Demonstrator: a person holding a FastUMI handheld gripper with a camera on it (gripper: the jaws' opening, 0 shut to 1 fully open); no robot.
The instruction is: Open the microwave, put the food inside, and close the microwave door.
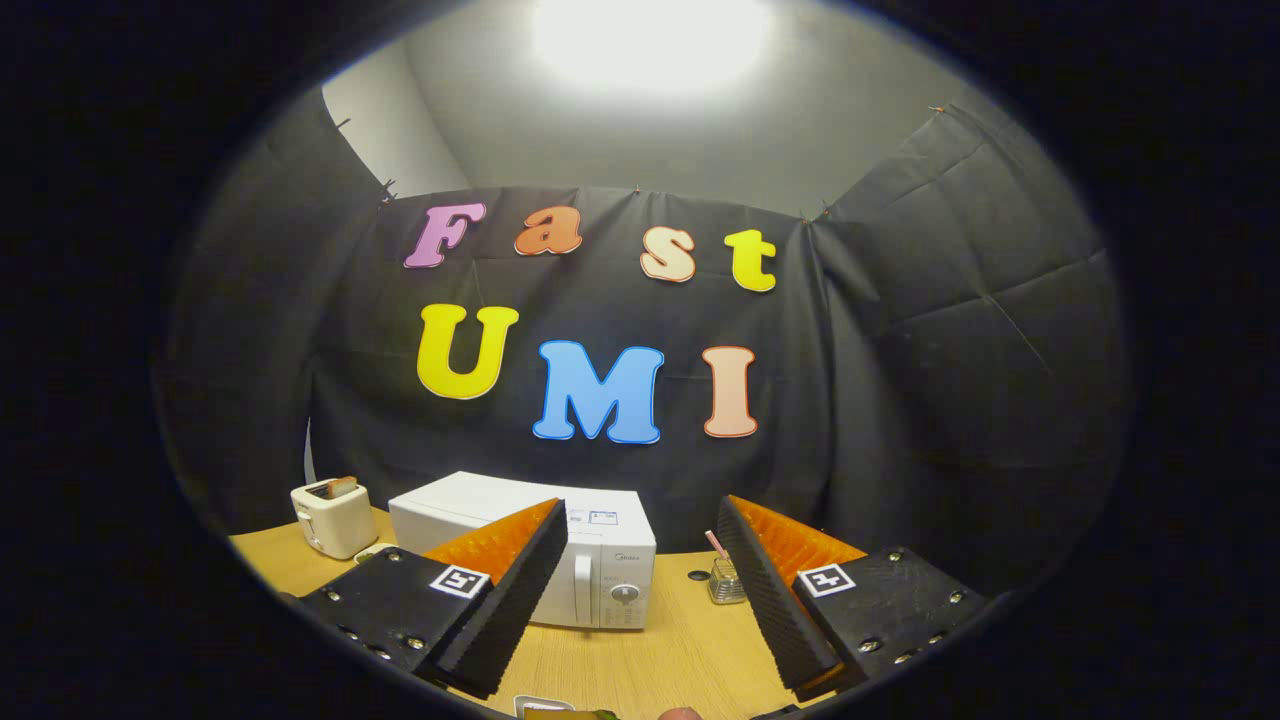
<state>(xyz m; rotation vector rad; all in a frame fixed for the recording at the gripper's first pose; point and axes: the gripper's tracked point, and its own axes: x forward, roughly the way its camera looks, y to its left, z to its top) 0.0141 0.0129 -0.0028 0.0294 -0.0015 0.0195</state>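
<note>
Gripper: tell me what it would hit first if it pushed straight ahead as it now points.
Likely the microwave, whose closed front sits just ahead between the open gripper fingers, toward the left one. Depth is unclear; aimed higher, it might pass over to the booth's cloth wall.

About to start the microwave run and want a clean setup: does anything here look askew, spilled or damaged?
Nothing stands out. The microwave sits upright on the table with its door closed, the toaster beside it holds a slice, and a small glass jar stands upright. The claw is open, holding nothing.
</note>
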